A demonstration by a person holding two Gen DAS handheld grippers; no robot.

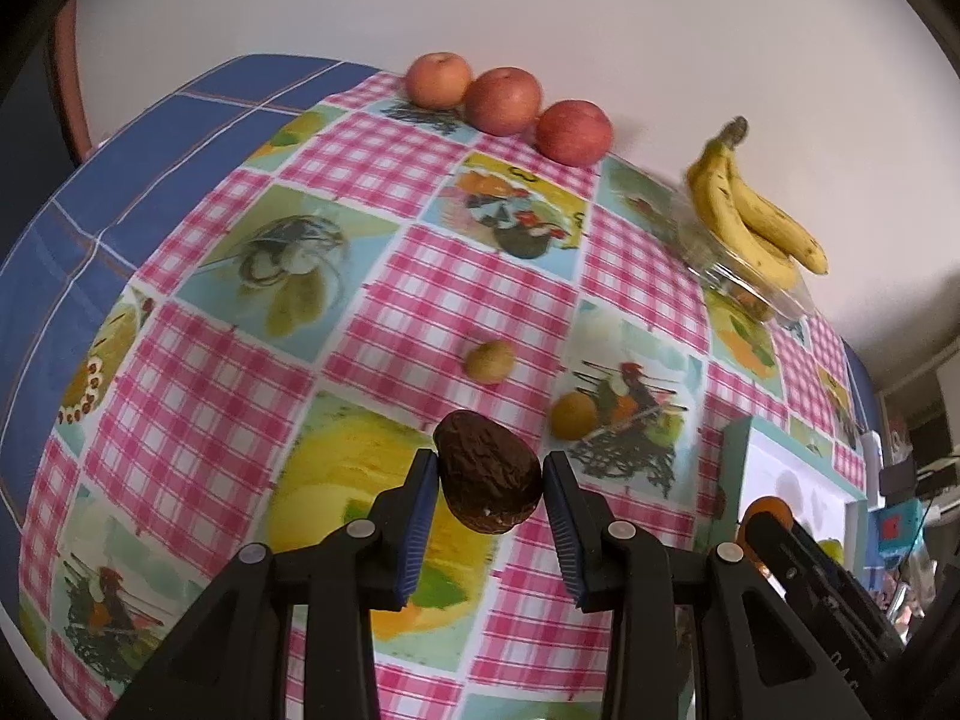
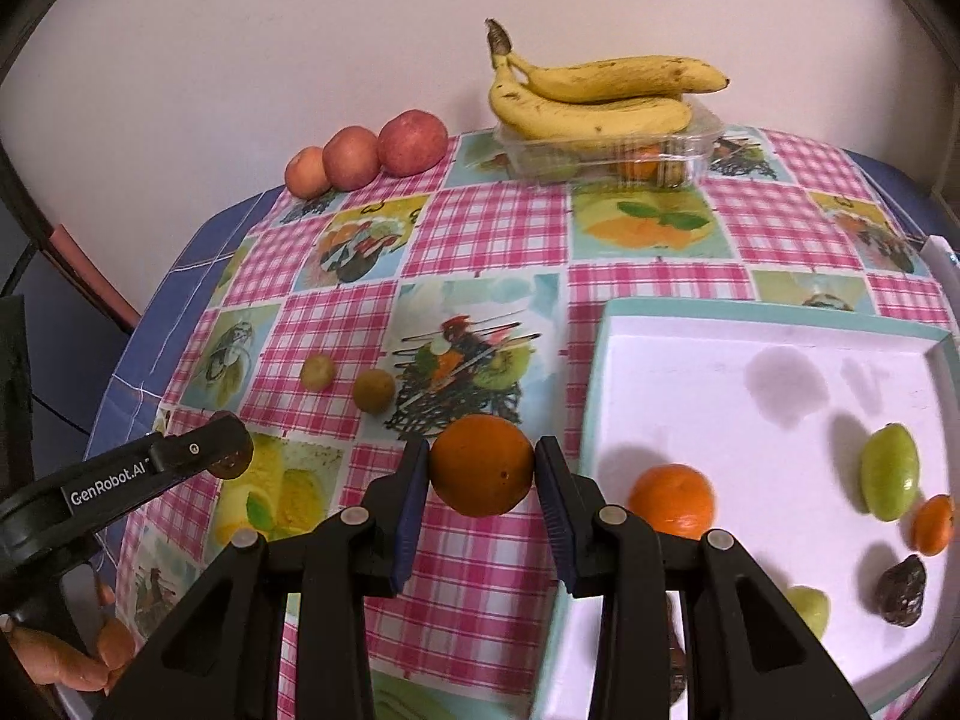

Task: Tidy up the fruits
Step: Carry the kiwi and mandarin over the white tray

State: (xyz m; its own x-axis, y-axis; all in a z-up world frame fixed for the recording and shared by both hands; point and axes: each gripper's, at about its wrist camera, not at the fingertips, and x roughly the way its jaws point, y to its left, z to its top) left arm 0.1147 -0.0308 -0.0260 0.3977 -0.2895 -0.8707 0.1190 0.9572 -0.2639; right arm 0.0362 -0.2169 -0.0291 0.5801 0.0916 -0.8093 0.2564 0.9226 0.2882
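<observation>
left wrist view: left gripper (image 1: 489,483), jaws clamped on a dark brown wrinkled fruit (image 1: 487,472), held above the table (image 1: 384,276) with its pink-check fruit-print cloth. two small yellow-green fruits (image 1: 490,361) (image 1: 574,414) lie on the cloth just past the held fruit, near each other. three red apples (image 1: 503,101) stand in a touching row at the far edge by the wall. a bunch of bananas (image 1: 753,210) rests on a clear plastic punnet (image 1: 738,282) toward the far right corner. white tray (image 1: 798,480) with teal rim near the right edge.

right wrist view: right gripper (image 2: 482,468), jaws clamped on an orange (image 2: 482,465), held just left of the white tray's left rim. in the tray: one orange fruit (image 2: 673,501) near the left rim, a green fruit (image 2: 890,471), a smaller orange fruit (image 2: 933,524), a dark wrinkled fruit (image 2: 902,590) and a pale green fruit (image 2: 810,609) toward the right side. apples, bananas and punnet stand along the far edge.
</observation>
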